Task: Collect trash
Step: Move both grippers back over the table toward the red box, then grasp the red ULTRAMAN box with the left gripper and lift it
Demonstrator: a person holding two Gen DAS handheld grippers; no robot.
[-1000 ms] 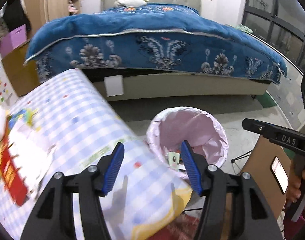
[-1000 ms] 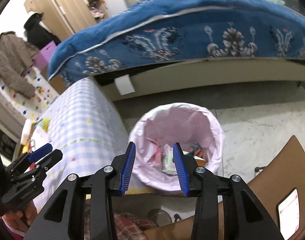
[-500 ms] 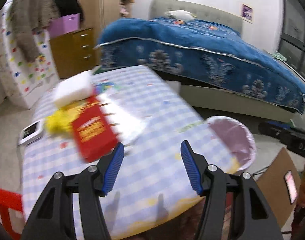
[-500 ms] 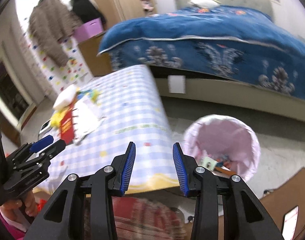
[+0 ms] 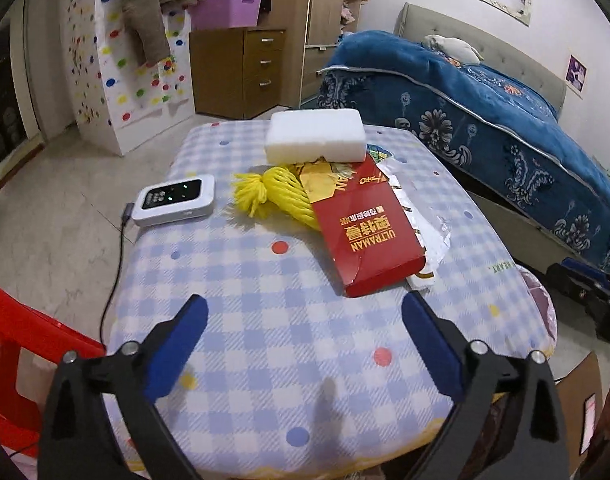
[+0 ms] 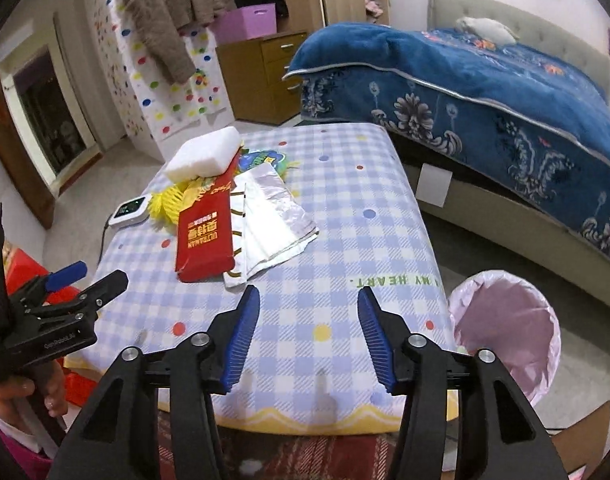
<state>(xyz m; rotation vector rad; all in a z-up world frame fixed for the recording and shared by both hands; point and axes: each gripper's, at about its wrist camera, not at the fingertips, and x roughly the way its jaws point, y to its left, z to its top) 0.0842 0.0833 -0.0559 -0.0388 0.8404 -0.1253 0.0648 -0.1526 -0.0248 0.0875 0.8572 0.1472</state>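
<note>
Checked blue-and-white cloth covered the table (image 5: 265,320), with the litter bunched toward its far half. Saw the left gripper (image 5: 305,318) poised over the near edge, jaws opening and spread very wide, blue pads clear of everything, nothing between them. Found the red carton (image 5: 365,236) ahead of those fingers and slightly toward the right one, well apart from both tips, lying flat with its near end pointing back at the gripper. Noted crinkled foil wrapper (image 5: 421,216) tucked under the carton's right side, yellow mesh netting (image 5: 273,196) touching its left side, and a white foam block (image 5: 315,136) at the far edge, resting partly on the carton's far end. Spotted a small white device (image 5: 175,200) with a cable, left of the netting, near the table's left edge.

Saw the right gripper (image 6: 309,330) likewise above the near edge, jaws opening to a moderate gap, empty, only cloth showing between the pads. From that side, placed the carton (image 6: 203,236) ahead and left of the left finger, foil (image 6: 271,216) just beyond the tip, neither touched. Made out the pink-lined bin (image 6: 505,328) on the floor, right of the table corner and beside the right finger's arm. Glimpsed a hand (image 6: 25,396) gripping the other tool's handle at lower left.
</note>
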